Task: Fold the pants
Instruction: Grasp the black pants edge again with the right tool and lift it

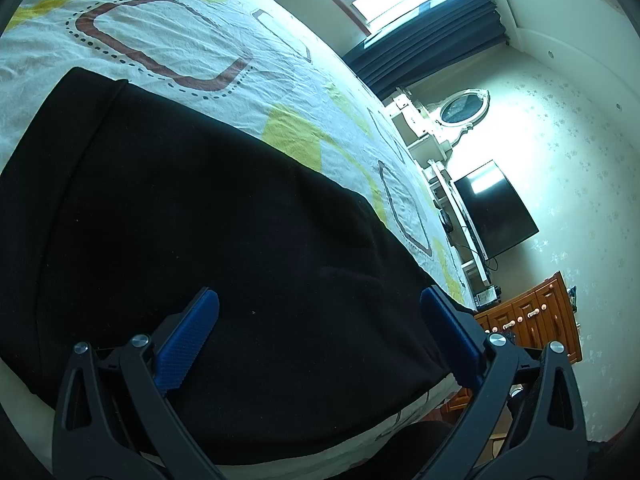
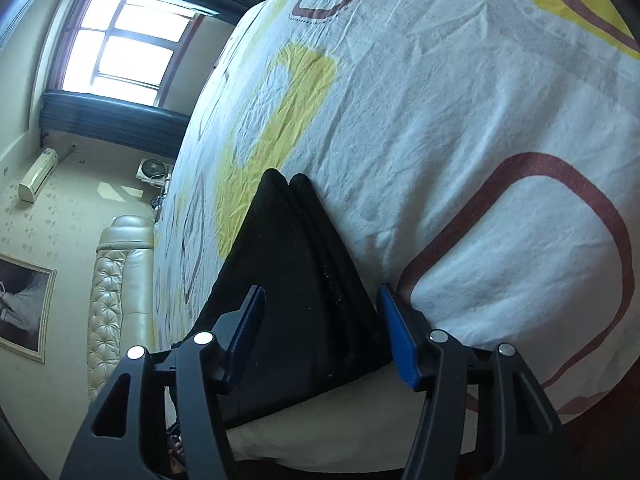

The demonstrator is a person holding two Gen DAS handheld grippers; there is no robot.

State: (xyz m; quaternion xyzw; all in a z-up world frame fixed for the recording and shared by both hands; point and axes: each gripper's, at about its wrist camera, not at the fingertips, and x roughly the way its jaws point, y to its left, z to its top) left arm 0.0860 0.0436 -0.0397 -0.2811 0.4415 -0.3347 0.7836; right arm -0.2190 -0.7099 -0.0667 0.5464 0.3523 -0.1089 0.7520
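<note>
Black pants (image 1: 192,208) lie flat on a white bed sheet (image 1: 168,40) with yellow and brown shapes. My left gripper (image 1: 320,304) is open just above the wide black cloth near the bed's front edge, holding nothing. In the right wrist view a narrow layered end of the pants (image 2: 296,264) lies on the sheet (image 2: 460,120) at the bed's edge. My right gripper (image 2: 322,304) is open with its blue pads either side of that end, not closed on it.
A window with dark curtains (image 1: 424,40), a wall TV (image 1: 492,212) and a wooden dresser (image 1: 536,320) stand beyond the bed. A padded headboard (image 2: 116,300), an air conditioner (image 2: 38,174) and a framed picture (image 2: 22,312) show in the right wrist view.
</note>
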